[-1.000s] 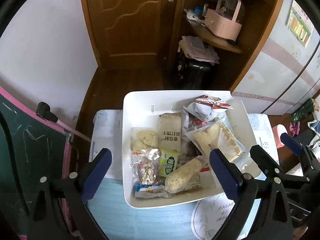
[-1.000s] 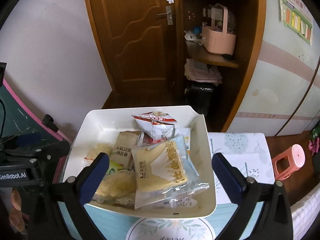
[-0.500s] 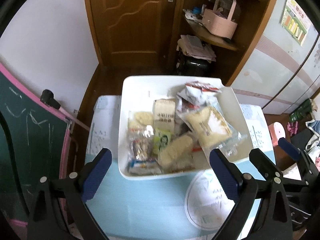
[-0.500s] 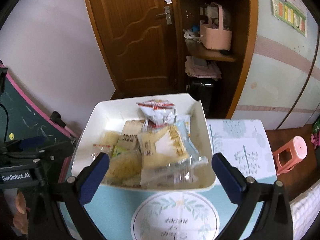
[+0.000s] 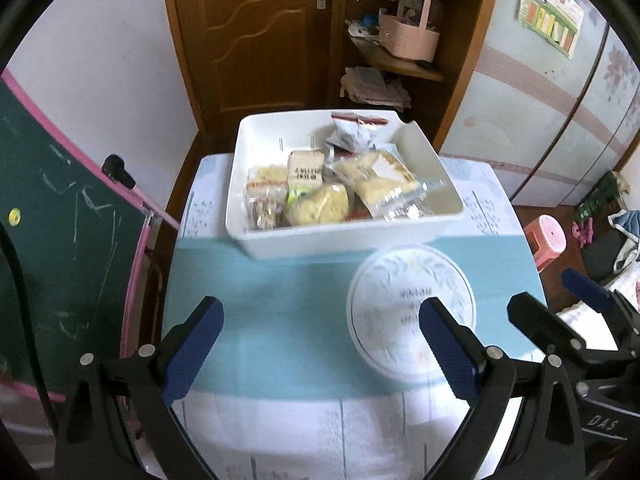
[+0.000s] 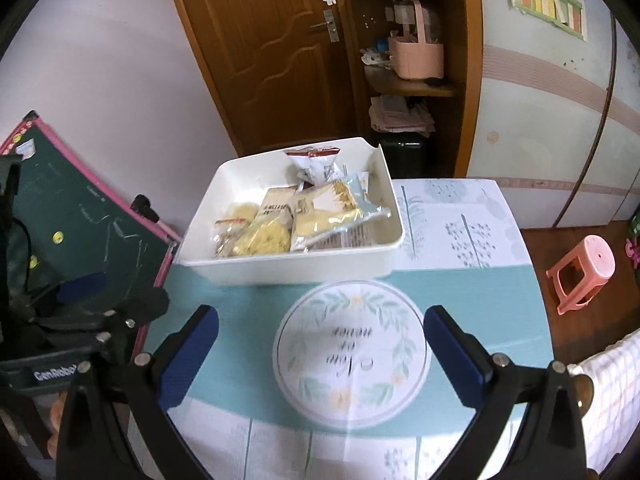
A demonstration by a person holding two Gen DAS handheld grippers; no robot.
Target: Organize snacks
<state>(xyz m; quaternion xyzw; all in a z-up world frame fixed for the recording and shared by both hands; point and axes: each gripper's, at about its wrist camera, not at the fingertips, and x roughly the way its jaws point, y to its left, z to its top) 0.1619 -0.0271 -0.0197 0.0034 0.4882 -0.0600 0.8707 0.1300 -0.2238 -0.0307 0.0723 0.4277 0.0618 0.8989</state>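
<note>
Both grippers are drawn back from the white bin point(image 5: 344, 236), now farther off on the desk point(image 5: 280, 320). The left gripper point(image 5: 320, 344) and right gripper point(image 6: 320, 356) are spread, empty. The snack packets point(image 6: 304, 216) are piled inside the bin; the round plate point(image 6: 352, 360) is bare, fitting either finished sorting or none.

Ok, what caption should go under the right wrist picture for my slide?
Open right gripper hovers above a round floral plate, with a white bin full of snack packets behind it on the table.
</note>
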